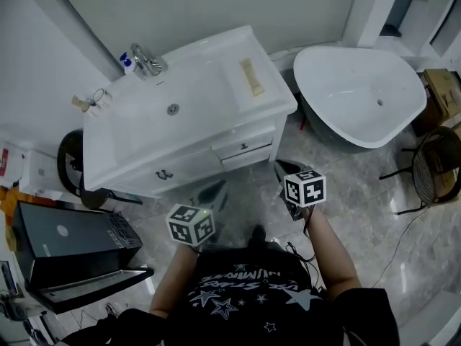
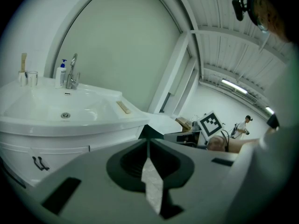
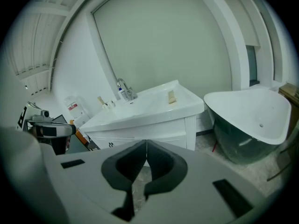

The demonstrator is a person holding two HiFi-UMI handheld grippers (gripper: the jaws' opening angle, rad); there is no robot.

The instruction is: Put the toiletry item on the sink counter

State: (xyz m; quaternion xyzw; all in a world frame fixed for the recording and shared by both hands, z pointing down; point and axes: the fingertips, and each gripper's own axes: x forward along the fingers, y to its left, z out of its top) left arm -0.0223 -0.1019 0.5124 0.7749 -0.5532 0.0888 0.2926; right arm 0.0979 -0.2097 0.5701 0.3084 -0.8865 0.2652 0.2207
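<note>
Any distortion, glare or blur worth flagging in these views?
Head view: evenly lit, sharp, soft glare on the floor beside the bathtub. Left gripper view: strong fisheye with black corners, sink counter bowed, the left gripper close up and soft. Right gripper view: same fisheye and dark corners; the right gripper soft, the bathtub clear.

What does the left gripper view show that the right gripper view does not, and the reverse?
Only the left: the right gripper's marker cube and a distant person. Only the right: the bathtub's inside with its drain hole. Both: the sink counter, the faucet and the beige toiletry item lying on it.
</note>
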